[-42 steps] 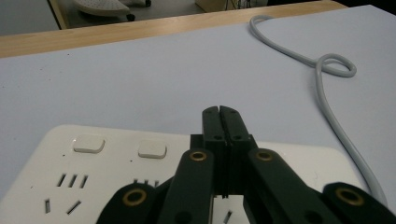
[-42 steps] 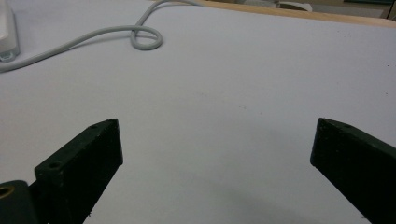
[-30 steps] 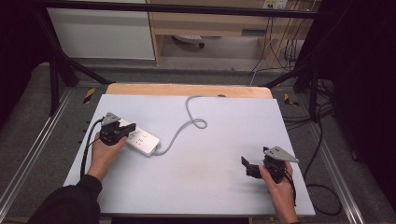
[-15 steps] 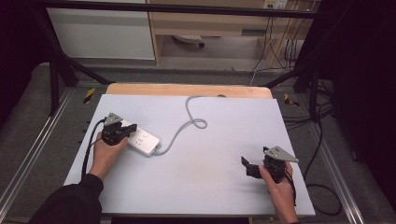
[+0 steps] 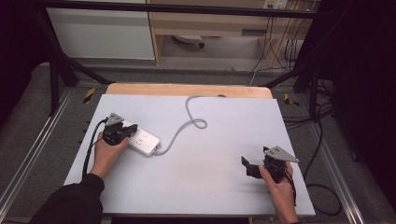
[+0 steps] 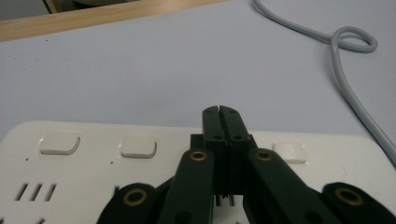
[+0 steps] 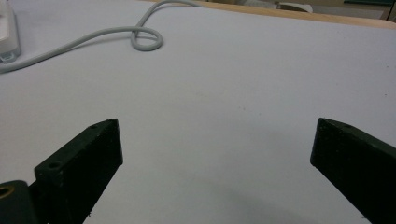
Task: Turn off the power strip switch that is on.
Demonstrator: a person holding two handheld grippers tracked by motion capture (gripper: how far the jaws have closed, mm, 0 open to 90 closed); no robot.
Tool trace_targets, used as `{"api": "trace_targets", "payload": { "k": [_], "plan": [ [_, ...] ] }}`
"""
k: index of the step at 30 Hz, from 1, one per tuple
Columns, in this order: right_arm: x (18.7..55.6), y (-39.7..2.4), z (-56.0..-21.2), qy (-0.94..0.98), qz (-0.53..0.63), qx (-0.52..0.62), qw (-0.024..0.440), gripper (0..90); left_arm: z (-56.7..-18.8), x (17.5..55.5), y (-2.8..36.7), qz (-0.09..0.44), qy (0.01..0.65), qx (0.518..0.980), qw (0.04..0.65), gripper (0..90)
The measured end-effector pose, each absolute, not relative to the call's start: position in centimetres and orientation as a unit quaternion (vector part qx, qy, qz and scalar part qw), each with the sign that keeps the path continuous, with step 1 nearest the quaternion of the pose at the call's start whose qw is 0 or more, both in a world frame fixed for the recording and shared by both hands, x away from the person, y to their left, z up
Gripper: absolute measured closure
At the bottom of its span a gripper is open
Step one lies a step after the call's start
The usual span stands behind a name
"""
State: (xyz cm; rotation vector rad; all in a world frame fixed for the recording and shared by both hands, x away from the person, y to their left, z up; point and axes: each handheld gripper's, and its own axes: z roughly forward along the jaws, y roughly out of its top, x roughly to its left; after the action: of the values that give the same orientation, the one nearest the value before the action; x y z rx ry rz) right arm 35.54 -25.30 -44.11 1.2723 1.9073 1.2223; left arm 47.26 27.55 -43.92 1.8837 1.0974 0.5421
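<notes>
- Power strip (image 5: pixel 144 140): a flat white plastic block with rounded corners, lying at the left of the table just beside the person's left hand. In the left gripper view its smooth, faintly speckled top (image 6: pixel 93 172) carries a row of raised, rounded rectangular switches and, below them, narrow socket slots.
- Cord (image 5: pixel 189 122): a round grey cable with a smooth sheath. It leaves the strip's right end, curls into one small loop near the table's middle and runs off over the far edge. The loop also shows in the left gripper view (image 6: pixel 348 39) and the right gripper view (image 7: pixel 144 39).
- Left gripper (image 5: pixel 126 129): black, matt, hard-edged, with brass-coloured pivot pins on its linkage. Its jaws are pressed together with nothing between them; the closed tips (image 6: pixel 220 114) sit over the strip's top beside a switch. Contact with the strip cannot be confirmed.
- Right gripper (image 5: pixel 246 164): the same black build, topped by a grey three-cornered plate. It is held low over bare table at the right, well apart from the strip, jaws spread wide and empty (image 7: pixel 217 140).
- Table (image 5: pixel 224 140): a pale grey-white matt sheet, lightly scuffed, with a strip of bare wood along the far edge.
- Room: dim; black metal frame posts, grey floor, loose dark cables at the right, and pale cabinets beyond the table.
</notes>
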Motion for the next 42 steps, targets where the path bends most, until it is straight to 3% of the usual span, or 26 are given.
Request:
{"api": "trace_targets", "payload": {
  "k": [42],
  "plan": [
    [35.52, -25.26, -44.11, 0.709, 0.449, 0.474, 0.265, 2.6, -44.06, 47.22, 27.35, 0.214, 0.442, 0.759, 0.426, 90.0]
  ]
}}
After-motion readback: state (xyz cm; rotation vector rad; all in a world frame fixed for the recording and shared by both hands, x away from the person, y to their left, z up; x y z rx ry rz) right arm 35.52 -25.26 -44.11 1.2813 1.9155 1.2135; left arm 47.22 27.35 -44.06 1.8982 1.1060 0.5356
